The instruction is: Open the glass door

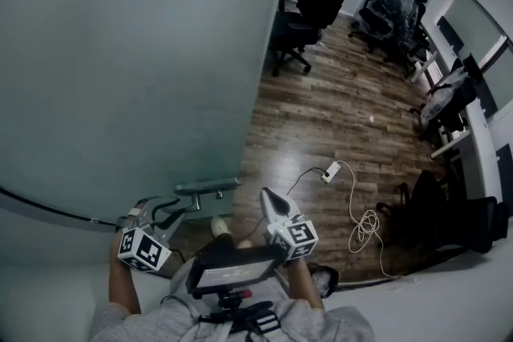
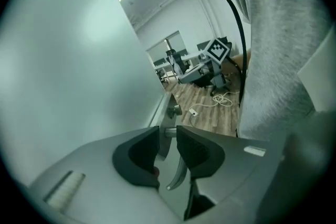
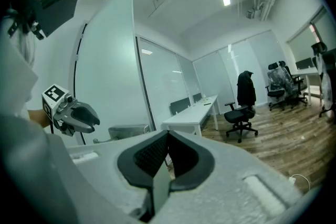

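The frosted glass door fills the left of the head view, with its metal lever handle low on its edge. My left gripper is just left of and beside that handle. In the left gripper view the jaws stand apart with the handle's metal in the gap. From the right gripper view the left gripper looks open, slightly above the lever. My right gripper hangs right of the handle, its pads together with nothing between them.
Beyond the door edge lies wood floor with a white power strip and coiled cable. Black office chairs stand further in. Desks and a dark bag line the right side.
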Tool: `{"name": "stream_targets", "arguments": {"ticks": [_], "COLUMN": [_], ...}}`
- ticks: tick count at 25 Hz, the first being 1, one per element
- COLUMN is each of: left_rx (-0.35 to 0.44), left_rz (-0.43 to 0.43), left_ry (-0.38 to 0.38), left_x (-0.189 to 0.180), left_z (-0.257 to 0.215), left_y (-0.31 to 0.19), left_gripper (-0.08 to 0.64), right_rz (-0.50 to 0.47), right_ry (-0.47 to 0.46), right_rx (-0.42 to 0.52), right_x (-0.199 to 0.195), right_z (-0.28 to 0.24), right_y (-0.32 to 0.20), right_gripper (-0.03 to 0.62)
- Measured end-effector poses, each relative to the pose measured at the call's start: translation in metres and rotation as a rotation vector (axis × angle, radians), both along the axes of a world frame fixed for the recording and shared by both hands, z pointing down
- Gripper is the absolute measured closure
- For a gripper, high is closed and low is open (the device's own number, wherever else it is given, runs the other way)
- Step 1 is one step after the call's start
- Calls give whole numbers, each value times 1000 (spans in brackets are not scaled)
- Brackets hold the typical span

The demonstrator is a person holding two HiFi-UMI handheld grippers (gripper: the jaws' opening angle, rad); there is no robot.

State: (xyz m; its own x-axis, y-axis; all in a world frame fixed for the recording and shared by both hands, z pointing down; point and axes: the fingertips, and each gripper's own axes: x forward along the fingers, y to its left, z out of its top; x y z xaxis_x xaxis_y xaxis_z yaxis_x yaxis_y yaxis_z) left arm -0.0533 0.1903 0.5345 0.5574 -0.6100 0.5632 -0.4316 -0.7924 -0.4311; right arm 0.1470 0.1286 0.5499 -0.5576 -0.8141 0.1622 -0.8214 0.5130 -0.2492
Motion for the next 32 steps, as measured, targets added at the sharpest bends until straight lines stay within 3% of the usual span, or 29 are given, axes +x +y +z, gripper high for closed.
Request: {"name": "stream_targets", "arguments": {"ticks": [12, 25, 32], "left_rx": [75, 79, 67], "left_rz": [-28, -135, -217], "left_ry": [436, 764, 838], "left_x": [26, 39, 34], "left_z": [-56, -84, -86], "left_y": [-9, -13, -19], "left_gripper": [506, 555, 557], "right_rz": [1, 10, -2], "right_ry": [-9, -27, -37], "right_rx": [56, 63, 82], "right_x": [-2, -2, -8], "right_z": [-28, -38, -45], "right_y": [6, 23, 24], "right_gripper": [589, 591, 591]}}
